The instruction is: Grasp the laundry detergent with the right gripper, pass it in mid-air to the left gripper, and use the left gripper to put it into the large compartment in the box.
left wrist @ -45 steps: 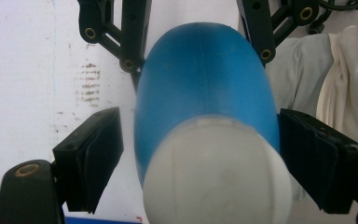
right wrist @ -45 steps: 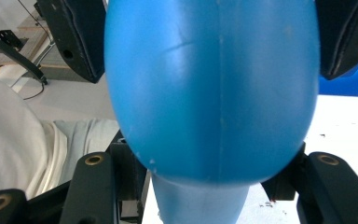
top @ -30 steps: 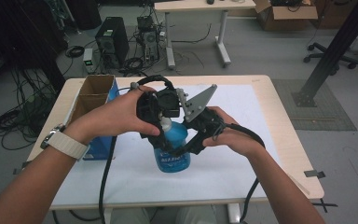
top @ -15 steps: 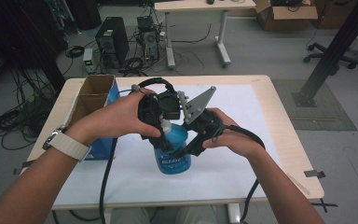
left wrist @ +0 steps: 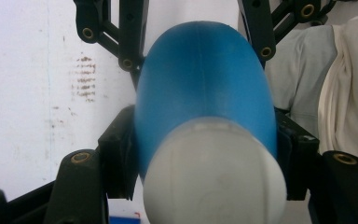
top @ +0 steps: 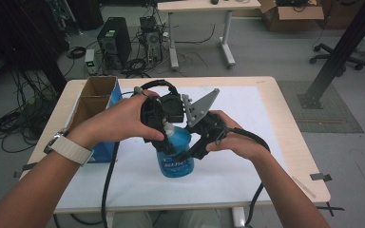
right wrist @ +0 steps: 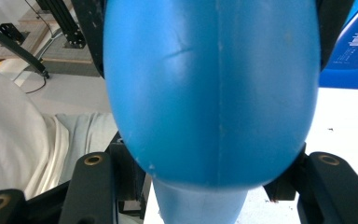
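A blue plastic bottle (top: 176,156) with a white cap (top: 169,129) is held upright over the white sheet, gripped from both sides. My left gripper (top: 165,134) comes down from above and is shut on the cap and neck. In the left gripper view the cap (left wrist: 214,179) sits between its jaws, with the blue body (left wrist: 205,79) running away from the camera. My right gripper (top: 193,148) is shut on the bottle's body from the right. The blue body (right wrist: 212,84) sits wedged between its jaws in the right gripper view.
An open cardboard box with blue printed sides (top: 95,102) stands at the table's left edge, close to my left forearm. A white sheet (top: 247,114) covers most of the wooden table (top: 294,142). Black cables trail from both grippers toward the front edge.
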`<state>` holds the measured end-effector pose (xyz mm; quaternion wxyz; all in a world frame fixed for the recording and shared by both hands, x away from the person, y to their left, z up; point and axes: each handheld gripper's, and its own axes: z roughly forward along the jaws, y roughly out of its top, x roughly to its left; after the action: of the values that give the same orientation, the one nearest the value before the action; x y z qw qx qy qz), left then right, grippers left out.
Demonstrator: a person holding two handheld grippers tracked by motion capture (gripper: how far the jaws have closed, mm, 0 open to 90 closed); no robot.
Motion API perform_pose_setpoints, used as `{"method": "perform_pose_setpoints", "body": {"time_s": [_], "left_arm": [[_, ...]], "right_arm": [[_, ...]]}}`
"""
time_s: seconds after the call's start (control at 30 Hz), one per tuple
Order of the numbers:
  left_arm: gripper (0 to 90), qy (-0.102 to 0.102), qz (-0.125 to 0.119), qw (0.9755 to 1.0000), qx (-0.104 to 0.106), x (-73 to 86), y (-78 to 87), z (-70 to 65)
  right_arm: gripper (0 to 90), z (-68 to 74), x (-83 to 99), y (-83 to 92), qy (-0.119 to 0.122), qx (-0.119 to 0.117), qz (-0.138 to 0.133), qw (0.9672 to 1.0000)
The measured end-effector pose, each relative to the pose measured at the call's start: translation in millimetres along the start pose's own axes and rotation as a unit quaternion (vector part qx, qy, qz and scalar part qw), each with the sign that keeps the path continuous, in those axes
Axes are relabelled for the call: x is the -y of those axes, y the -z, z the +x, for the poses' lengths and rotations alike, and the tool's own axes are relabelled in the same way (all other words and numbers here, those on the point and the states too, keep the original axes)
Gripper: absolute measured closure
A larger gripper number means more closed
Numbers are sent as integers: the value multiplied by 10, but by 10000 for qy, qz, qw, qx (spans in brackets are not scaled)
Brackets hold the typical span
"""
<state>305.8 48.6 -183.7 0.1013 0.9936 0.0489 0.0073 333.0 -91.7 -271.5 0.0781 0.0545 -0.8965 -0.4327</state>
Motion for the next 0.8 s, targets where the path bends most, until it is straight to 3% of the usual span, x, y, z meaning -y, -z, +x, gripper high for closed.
{"method": "perform_pose_setpoints", "body": {"time_s": [0.27, 0.53, 0.67, 0.8], "left_arm": [[376, 160, 137, 9998, 17, -11, 32, -12], [376, 335, 180, 9993, -58, 54, 72, 15], [376, 479, 192, 9986, -133, 94, 98, 44], [377, 804, 341, 9958, -288, 122, 140, 88]], "right_arm": [[417, 7, 13, -34, -116, -36, -217, 9997], [223, -14, 163, 123, -384, 222, -259, 9987], [151, -38, 328, 244, -685, 377, -304, 9965], [92, -67, 472, 355, -1047, 525, -322, 9926]]}}
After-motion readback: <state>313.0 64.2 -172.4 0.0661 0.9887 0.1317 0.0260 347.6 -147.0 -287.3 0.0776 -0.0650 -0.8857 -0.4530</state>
